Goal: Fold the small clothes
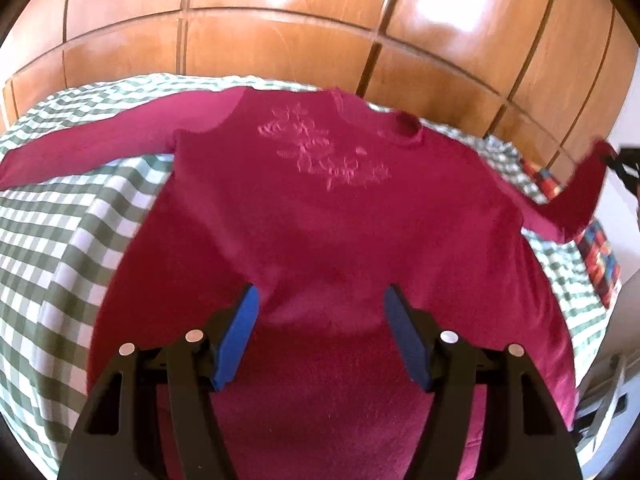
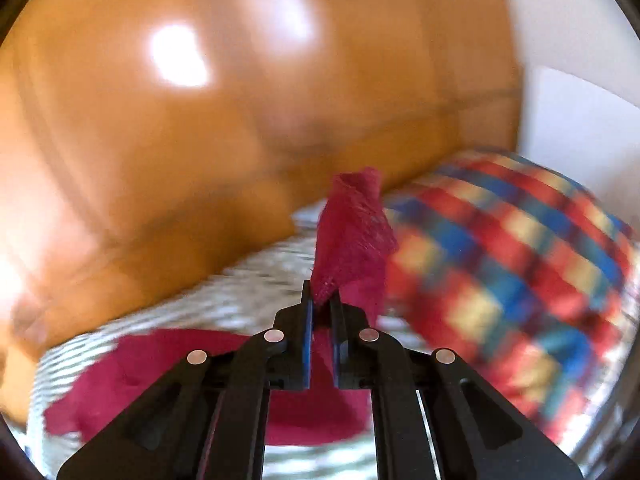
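L wrist: left claw (image 1: 320, 300) open above magenta top (image 1: 320, 220), spread flat on checked bed (image 1: 60, 220), hem nearest claw. R wrist: right claw (image 2: 322, 304) clamped on sleeve cuff (image 2: 352, 220), lifted ahead; plaid pillow (image 2: 500, 260) right of claw.

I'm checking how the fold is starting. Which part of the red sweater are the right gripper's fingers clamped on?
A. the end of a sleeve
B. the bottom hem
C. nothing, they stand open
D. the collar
A: the right gripper has its fingers shut on the sleeve end of the red sweater, lifted off the checked cloth, while the collar lies flat.
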The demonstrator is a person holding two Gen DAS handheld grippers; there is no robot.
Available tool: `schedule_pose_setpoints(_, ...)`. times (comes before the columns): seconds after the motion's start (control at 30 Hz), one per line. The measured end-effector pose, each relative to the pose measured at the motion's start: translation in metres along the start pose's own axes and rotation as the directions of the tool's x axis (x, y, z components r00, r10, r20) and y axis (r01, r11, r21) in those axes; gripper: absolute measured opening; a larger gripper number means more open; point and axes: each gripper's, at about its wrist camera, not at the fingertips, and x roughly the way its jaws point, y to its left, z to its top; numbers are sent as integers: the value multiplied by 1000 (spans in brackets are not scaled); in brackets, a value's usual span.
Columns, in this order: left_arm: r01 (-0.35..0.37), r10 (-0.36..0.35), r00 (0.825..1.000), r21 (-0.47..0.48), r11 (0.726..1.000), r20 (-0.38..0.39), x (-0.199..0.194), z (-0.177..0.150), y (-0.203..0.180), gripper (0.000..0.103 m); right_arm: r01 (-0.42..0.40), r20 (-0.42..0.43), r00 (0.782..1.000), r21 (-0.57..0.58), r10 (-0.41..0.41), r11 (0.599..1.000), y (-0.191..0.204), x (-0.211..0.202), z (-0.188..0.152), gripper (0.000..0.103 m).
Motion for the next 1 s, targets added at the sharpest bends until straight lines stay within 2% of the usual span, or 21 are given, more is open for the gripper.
schedule_pose_setpoints(0.07, 5, -4, 1000, -16, 1000, 13, -3, 5, 4, 65, -135, -3, 991, -49, 135, 990, 59, 5, 3, 6)
schedule_pose_setpoints(0.13, 13, -12, 1000, -27, 1000, 24, -6, 9, 8, 65, -261, -28, 965, -83, 260, 962, 114, 9, -1, 6)
schedule_pose_setpoints(0.23, 8, -7, 999, -25, 1000, 48, -12, 17, 12, 65, -452, -111, 891, -150, 440, 879, 210, 19, -22, 6)
schedule_pose_setpoints(0.3, 11, -10, 998, -26, 1000, 57, -14, 23, 14, 65, -529, -178, 847, -195, 500, 826, 252, 27, -38, 6)
schedule_pose_setpoints(0.37, 10, -8, 998, -37, 999, 68, -15, 30, 19, 65, -592, -248, 803, -234, 542, 771, 290, 33, -59, 18)
schedule_pose_setpoints(0.4, 14, -11, 998, -42, 999, 69, -15, 33, 21, 65, -613, -264, 788, -246, 556, 751, 301, 33, -67, 44)
schedule_pose_setpoints(0.43, 17, -14, 998, -48, 999, 68, -14, 36, 24, 65, -627, -263, 777, -243, 572, 740, 303, 31, -72, 63)
schedule_pose_setpoints(0.53, 15, -11, 997, -54, 998, 71, -7, 48, 31, 65, -619, -237, 784, -219, 574, 755, 284, 30, -76, 64)
schedule_pose_setpoints(0.6, 17, -13, 997, -58, 998, 71, -1, 55, 35, 65, -593, -228, 803, -198, 551, 781, 258, 28, -82, 64)
schedule_pose_setpoints(0.77, 16, -8, 997, -94, 995, 82, 18, 87, 49, 65, -427, -236, 890, -139, 389, 893, 157, 35, -108, 64)
schedule_pose_setpoints(0.8, 9, -1, 996, -95, 995, 85, 22, 93, 50, 65, -342, -252, 917, -96, 310, 935, 113, 35, -122, 64)
schedule_pose_setpoints(0.9, 0, 5, 998, -93, 996, 57, 45, 117, 53, 63, -242, -272, 936, -31, 224, 970, 59, 44, -134, 64)
schedule_pose_setpoints(0.93, 5, -2, 999, -92, 996, 34, 56, 125, 54, 56, -214, -277, 939, -8, 204, 977, 45, 46, -139, 64)
schedule_pose_setpoints(1.0, 19, -20, 1000, -95, 995, -10, 74, 135, 52, 50, -195, -278, 941, 19, 192, 981, 29, 48, -144, 64)
